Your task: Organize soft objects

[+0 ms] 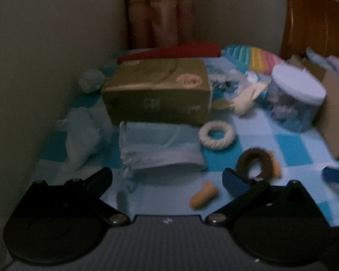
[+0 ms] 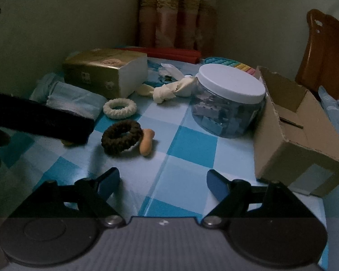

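A white ring scrunchie (image 1: pixel 216 135) (image 2: pixel 119 108) and a brown ring scrunchie (image 1: pixel 255 161) (image 2: pixel 121 140) lie on the blue checked tablecloth (image 2: pixel 192 144). An orange foam piece (image 1: pixel 203 197) lies between my left gripper's fingers; another (image 2: pixel 147 144) rests against the brown scrunchie. Folded pale blue cloths (image 1: pixel 160 146) (image 2: pixel 76 101) lie by the gold tissue box (image 1: pixel 157 90) (image 2: pixel 106 72). A knotted cream cloth (image 2: pixel 167 91) lies behind. My left gripper (image 1: pixel 169 178) is open and empty; it appears as a dark bar (image 2: pixel 45 117) in the right wrist view. My right gripper (image 2: pixel 162 184) is open and empty.
A clear jar with a white lid (image 2: pixel 230 103) (image 1: pixel 296 99) stands beside an open cardboard box (image 2: pixel 298 131) (image 1: pixel 334 115). A red object (image 1: pixel 169 52), a rainbow pop toy (image 1: pixel 255 56), a curtain (image 2: pixel 176 18) and a wooden chair (image 2: pixel 327 52) are behind. Walls close the left side.
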Action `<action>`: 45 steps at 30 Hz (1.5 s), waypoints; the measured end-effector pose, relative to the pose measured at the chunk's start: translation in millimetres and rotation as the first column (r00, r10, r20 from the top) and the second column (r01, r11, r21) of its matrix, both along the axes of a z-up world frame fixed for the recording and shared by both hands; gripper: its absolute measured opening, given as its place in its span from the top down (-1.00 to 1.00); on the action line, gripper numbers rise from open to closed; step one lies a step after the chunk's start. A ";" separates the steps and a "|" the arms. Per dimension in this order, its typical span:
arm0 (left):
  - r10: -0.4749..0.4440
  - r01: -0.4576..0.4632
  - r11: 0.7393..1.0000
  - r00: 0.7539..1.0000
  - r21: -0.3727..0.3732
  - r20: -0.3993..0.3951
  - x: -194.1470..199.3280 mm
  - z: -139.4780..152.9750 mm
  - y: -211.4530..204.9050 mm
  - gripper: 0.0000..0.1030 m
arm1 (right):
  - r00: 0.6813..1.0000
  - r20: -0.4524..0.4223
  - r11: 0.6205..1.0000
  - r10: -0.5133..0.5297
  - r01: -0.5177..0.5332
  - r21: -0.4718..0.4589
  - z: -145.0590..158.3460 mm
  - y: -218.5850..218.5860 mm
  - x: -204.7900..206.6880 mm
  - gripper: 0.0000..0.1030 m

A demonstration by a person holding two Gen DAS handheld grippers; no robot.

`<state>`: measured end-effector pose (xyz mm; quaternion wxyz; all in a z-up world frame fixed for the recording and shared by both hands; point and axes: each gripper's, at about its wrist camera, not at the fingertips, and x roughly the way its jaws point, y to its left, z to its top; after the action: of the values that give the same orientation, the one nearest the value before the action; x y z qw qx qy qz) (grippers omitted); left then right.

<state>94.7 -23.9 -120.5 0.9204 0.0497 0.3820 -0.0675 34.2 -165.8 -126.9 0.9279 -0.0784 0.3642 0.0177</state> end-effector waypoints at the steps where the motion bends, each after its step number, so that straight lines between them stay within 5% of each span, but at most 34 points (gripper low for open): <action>1: 0.000 0.000 1.000 1.000 0.002 -0.008 -1.4 -2.2 2.6 -0.99 | 1.000 0.001 1.000 0.002 -0.002 -0.004 0.1 -0.2 -1.0 -0.71; 7: -0.006 0.002 0.998 0.998 -0.057 -0.059 -10.1 -9.8 23.3 -0.99 | 1.000 0.006 1.000 0.007 -0.007 -0.008 0.2 -2.4 -1.7 -0.71; 13: 0.003 -0.006 0.999 0.997 -0.041 -0.075 -10.7 -7.3 22.7 -0.99 | 1.000 0.008 1.000 0.015 -0.015 0.007 -0.9 -2.5 -2.8 -0.72; 19: -0.086 0.083 0.993 0.996 -0.086 -0.023 -26.0 1.3 16.4 -0.66 | 1.000 0.015 1.000 0.020 -0.020 0.023 -0.4 -6.1 -5.9 -0.76; 26: -0.150 0.150 0.982 0.989 -0.111 0.013 -31.3 9.5 7.6 0.10 | 1.000 0.013 0.999 0.018 -0.018 0.027 -1.7 -9.9 -5.7 -0.76; 31: -0.154 0.153 0.982 0.988 -0.108 0.000 -32.7 2.9 4.9 0.11 | 1.000 0.014 0.999 0.016 -0.016 0.032 -2.0 -12.5 -6.5 -0.76; 38: -0.151 0.150 0.981 0.988 -0.126 -0.001 -30.9 1.2 10.0 0.52 | 1.000 0.012 0.999 0.021 -0.021 0.036 -1.9 -12.9 -6.5 -0.76; 45: -0.135 0.136 0.981 0.991 -0.140 0.013 -31.9 3.9 18.7 0.53 | 0.999 0.017 0.999 0.044 -0.044 0.015 -0.7 -3.8 -1.8 -0.76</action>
<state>62.8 -5.2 -116.6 0.9155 0.0109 0.3705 -0.1567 32.4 -169.6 -127.6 0.9309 -0.0795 0.3543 0.0401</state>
